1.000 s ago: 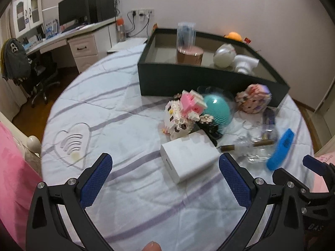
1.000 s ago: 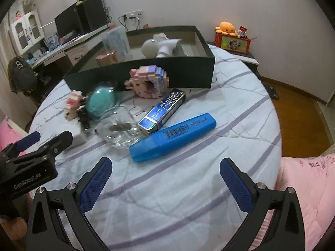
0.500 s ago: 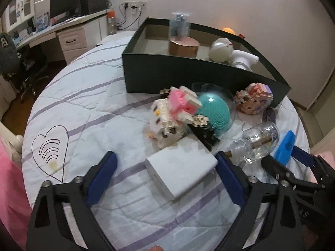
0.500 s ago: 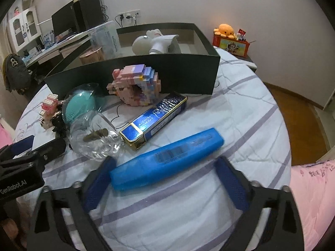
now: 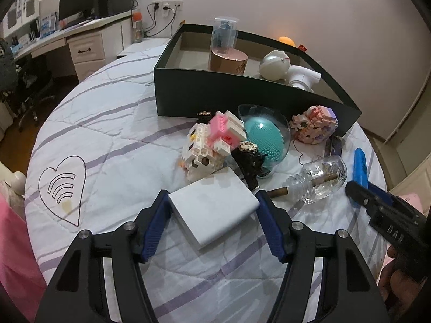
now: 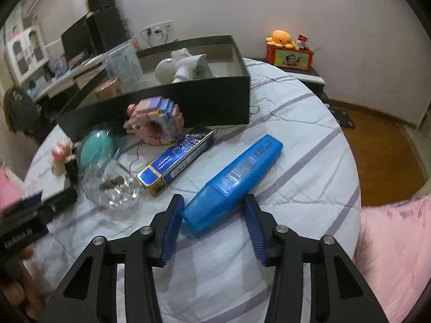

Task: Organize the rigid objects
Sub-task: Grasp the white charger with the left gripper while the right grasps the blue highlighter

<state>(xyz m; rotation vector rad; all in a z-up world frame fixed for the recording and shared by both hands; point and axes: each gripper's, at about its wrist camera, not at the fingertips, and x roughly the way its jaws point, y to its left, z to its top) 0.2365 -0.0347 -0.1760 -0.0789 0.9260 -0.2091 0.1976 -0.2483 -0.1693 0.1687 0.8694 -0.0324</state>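
I'm straddling the white box (image 5: 214,210) with the left claw (image 5: 212,210) and the blue case (image 6: 233,181) with the right claw (image 6: 212,214), both spread, both items lying near the dark bin (image 5: 242,94), so I'm centering before pinching.

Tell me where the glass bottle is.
The glass bottle lies on its side on the bed, right of the white box, between the teal brush and blue case.

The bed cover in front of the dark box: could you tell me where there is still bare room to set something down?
Free: the quilt left of the brick toy, around the heart print, and right of the blue case. Crowded: the strip along the dark box, from the white block to the glass bottle.
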